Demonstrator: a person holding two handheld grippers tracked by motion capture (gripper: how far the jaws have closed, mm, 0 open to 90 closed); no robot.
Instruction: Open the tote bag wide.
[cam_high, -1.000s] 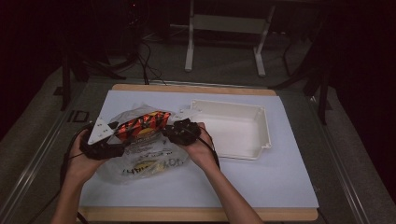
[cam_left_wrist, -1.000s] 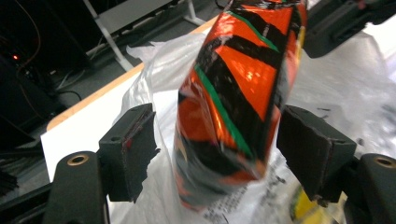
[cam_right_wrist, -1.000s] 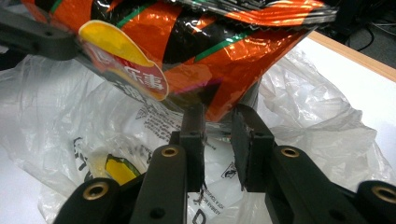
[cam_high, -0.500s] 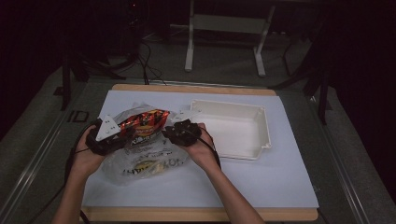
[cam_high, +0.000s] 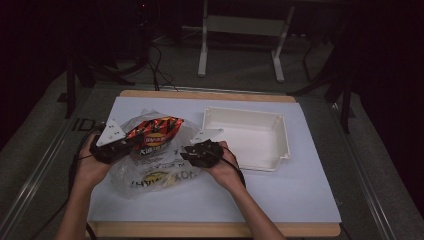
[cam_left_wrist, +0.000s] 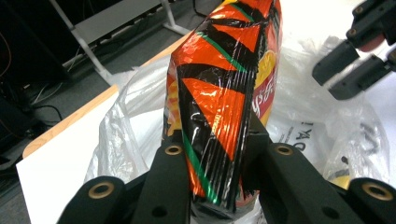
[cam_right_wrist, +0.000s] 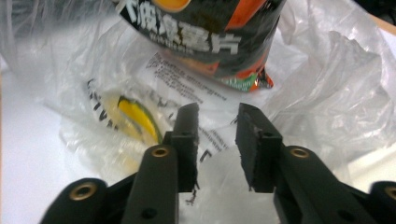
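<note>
Clamping the orange-and-black foil snack bag (cam_left_wrist: 219, 93) by its near end, the left gripper (cam_left_wrist: 215, 158) has just closed, the bag's long axis pointing away, while the right gripper (cam_right_wrist: 217, 140), jaws just opening and empty, waits beside over the clear plastic bag (cam_right_wrist: 327, 84).

A dim room: grey carpet floor (cam_high: 45, 150), white table legs (cam_high: 202, 50) behind.

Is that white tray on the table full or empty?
Empty: the white tray shows a bare bottom; the chip bag is beside it.
</note>
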